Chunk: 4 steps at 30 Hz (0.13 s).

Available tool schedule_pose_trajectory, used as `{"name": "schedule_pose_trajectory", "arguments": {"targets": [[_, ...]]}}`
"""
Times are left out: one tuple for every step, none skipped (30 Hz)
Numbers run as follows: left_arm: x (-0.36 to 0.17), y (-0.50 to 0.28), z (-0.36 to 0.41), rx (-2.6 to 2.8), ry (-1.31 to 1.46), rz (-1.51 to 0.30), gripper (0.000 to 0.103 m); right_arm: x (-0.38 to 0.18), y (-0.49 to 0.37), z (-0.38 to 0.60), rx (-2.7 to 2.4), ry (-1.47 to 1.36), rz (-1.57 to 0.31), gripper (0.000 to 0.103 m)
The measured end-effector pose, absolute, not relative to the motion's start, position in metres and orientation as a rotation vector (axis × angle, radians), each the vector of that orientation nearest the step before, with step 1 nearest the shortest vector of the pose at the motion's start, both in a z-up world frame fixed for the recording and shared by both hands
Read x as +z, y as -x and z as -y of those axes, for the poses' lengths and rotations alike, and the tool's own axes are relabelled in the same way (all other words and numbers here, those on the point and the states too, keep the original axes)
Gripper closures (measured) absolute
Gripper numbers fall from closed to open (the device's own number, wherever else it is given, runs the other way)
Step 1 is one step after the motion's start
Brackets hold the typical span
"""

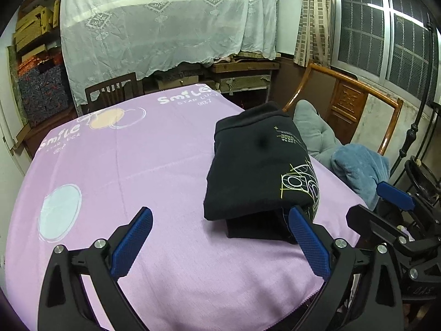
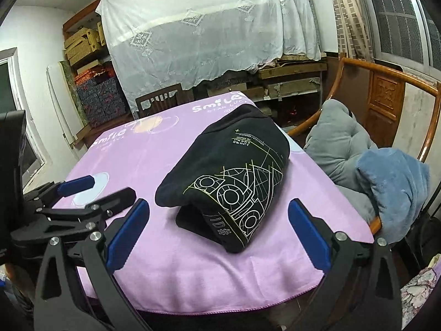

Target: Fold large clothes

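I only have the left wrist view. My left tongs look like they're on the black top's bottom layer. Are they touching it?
Observer: No. The right wrist view shows the left tongs off to the left of the black top, with purple cloth visible between them.
Operator: Are the right tongs holding anything?
Observer: No. The right tongs are open wide and hold nothing.
Operator: What's printed on the near fold?
Observer: Three line-drawn circles, with "ID#" beside them.
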<state>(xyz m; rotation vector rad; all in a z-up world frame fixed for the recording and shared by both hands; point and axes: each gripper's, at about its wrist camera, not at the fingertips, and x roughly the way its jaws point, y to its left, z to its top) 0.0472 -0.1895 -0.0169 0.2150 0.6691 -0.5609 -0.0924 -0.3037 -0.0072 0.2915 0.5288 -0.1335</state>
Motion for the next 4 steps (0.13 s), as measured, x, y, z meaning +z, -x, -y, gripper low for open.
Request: {"name": "schedule_pose_trajectory", "arguments": {"targets": [[-0.0170,-0.0454,0.1906,-0.559,-0.223,-0.666,0.004,-0.0070,0.0930,0.3037,-0.134,-0.289,-0.528,0.005],[-0.0169,-0.0436,0.1917,-0.558,-0.232,-0.661,0.004,-0.0068,0.0935,0.3037,-0.135,-0.285,-0.527,0.005],[-0.0168,-0.0426,0.1922,-0.556,-0.240,-0.657,0.004,-0.0065,0.0939,0.3035,-0.138,-0.282,-0.527,0.005],[-0.0165,-0.0410,0.1929,-0.552,-0.246,-0.653,0.004,-0.0064,0.0944,0.3035,-0.138,-0.282,-0.526,0.005]]}}
